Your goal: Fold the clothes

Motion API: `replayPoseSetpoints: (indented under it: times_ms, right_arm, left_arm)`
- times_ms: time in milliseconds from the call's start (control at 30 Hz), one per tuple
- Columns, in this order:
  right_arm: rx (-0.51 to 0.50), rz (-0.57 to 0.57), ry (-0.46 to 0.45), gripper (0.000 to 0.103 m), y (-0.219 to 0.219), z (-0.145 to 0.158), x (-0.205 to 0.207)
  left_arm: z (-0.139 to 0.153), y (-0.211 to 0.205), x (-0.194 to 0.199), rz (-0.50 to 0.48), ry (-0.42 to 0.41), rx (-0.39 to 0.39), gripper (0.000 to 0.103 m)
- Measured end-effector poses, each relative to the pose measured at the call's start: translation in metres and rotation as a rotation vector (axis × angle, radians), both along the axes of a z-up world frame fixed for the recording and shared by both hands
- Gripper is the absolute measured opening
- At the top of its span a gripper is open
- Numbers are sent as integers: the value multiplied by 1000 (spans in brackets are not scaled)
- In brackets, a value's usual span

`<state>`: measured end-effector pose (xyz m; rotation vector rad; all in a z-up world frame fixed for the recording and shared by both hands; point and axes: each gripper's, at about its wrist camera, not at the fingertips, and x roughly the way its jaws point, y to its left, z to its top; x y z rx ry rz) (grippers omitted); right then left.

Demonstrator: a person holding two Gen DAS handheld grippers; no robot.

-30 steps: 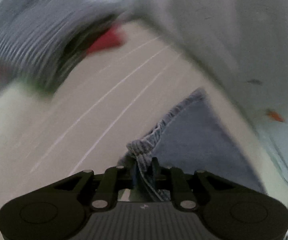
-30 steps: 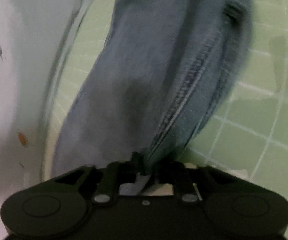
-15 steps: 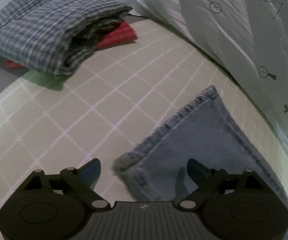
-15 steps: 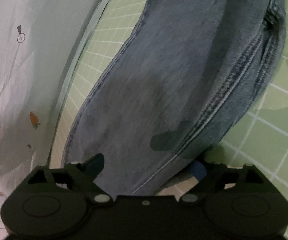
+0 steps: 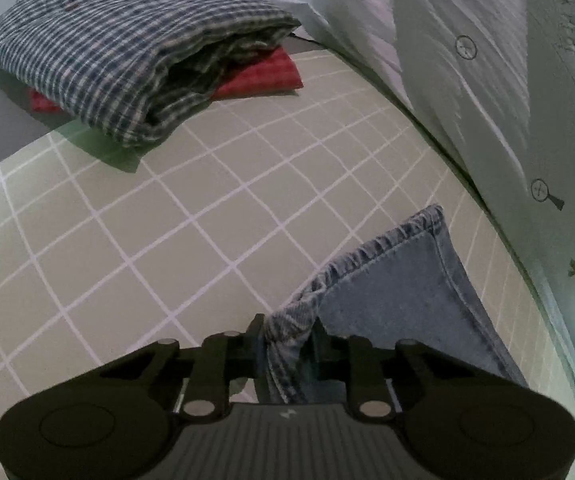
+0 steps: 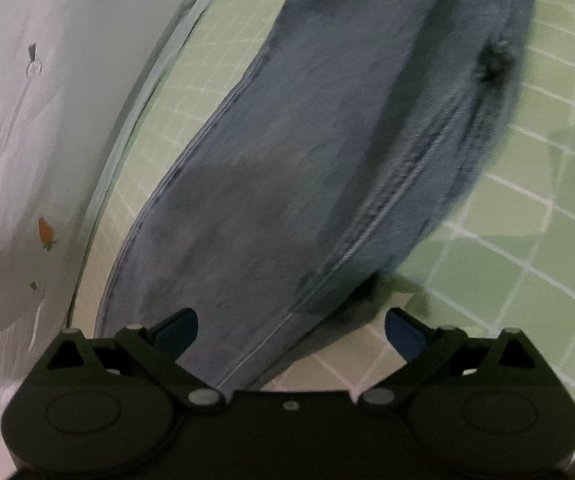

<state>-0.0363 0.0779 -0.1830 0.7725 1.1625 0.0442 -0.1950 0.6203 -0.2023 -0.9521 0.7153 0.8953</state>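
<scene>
Left wrist view alone shows a folded plaid shirt (image 5: 127, 52) over a red garment (image 5: 263, 76) at far left on the green grid sheet (image 5: 167, 240), and the left gripper (image 5: 287, 340), its jaws just closed, pinching the jeans (image 5: 399, 292) by a hem corner. Right wrist view alone shows the jeans' (image 6: 327, 152) length, running from near-left to far-right, under the right gripper (image 6: 291, 332), jaws just spread, gripping nothing. A pale carrot-print sheet (image 6: 27, 140) lies alongside; its faint writing is unreadable.

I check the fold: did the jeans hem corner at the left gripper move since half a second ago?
Yes. The hem corner, flat on the checked mat then, is bunched between the left gripper.
</scene>
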Motion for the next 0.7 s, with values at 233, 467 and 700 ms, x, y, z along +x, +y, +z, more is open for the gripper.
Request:
replayPoseSetpoints:
  times_ms: [233,467,700]
  right_arm:
    - [-11,-27,-23,101,-6,7,-15]
    - [28,36,-13,101,10,1,-12]
    - [68,111,-14,102,18,-4,-3]
  left_arm:
    - [14,25,-52,118,7,-7,22]
    - [40,41,-138,284,105,121,22]
    - [79,11,-141,218,67,256,22]
